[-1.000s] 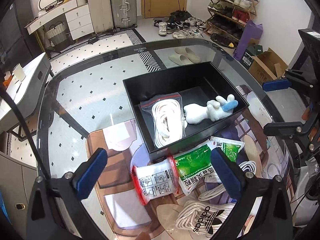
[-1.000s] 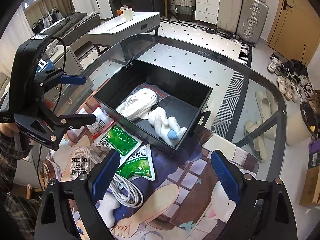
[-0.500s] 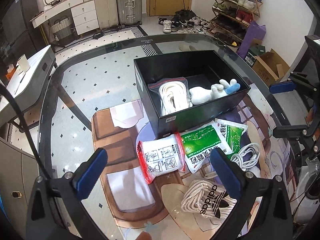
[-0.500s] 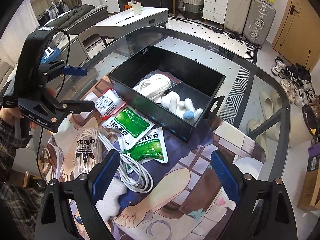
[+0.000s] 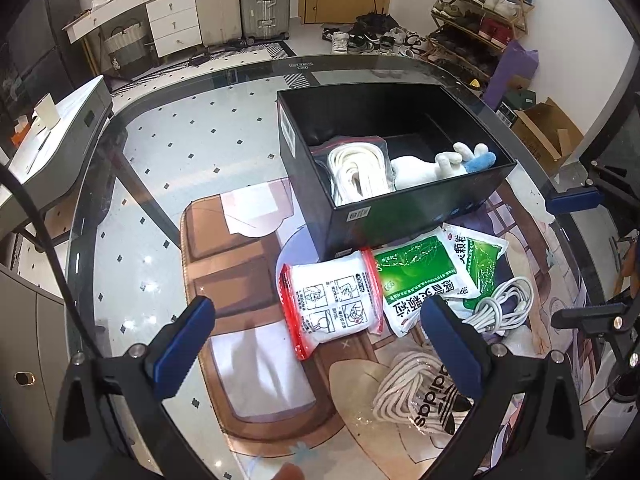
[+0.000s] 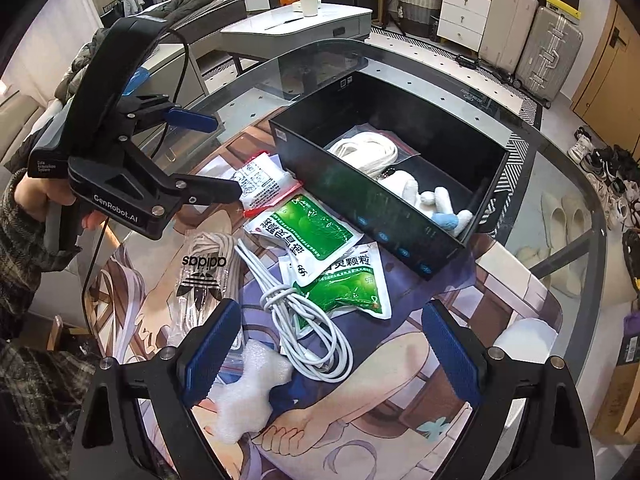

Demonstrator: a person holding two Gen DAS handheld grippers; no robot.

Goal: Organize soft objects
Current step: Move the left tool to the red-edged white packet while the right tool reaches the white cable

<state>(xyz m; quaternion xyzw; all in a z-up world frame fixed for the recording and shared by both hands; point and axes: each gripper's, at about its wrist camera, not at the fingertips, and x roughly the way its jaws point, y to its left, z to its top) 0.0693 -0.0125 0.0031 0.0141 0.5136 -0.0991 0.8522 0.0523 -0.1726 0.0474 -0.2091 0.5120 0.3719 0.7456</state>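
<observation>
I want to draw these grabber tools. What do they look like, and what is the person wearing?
Each is a black plastic clamp with two long fingers tipped with ribbed blue pads. The left gripper has white lettering on its side and a black cable hanging from it. The sleeve is dark plaid.

Both wrist fisheyes look steeply down from opposite sides, near glass table (image 5: 160, 184); share open black rectangular box (image 5: 400, 208) (image 6: 360, 200).

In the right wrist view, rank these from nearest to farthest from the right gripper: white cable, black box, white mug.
1. White cable: just ahead of the right gripper, on the mat.
2. Black box: further back, mid-table.
3. White mug: far desk, beyond the table.
</observation>
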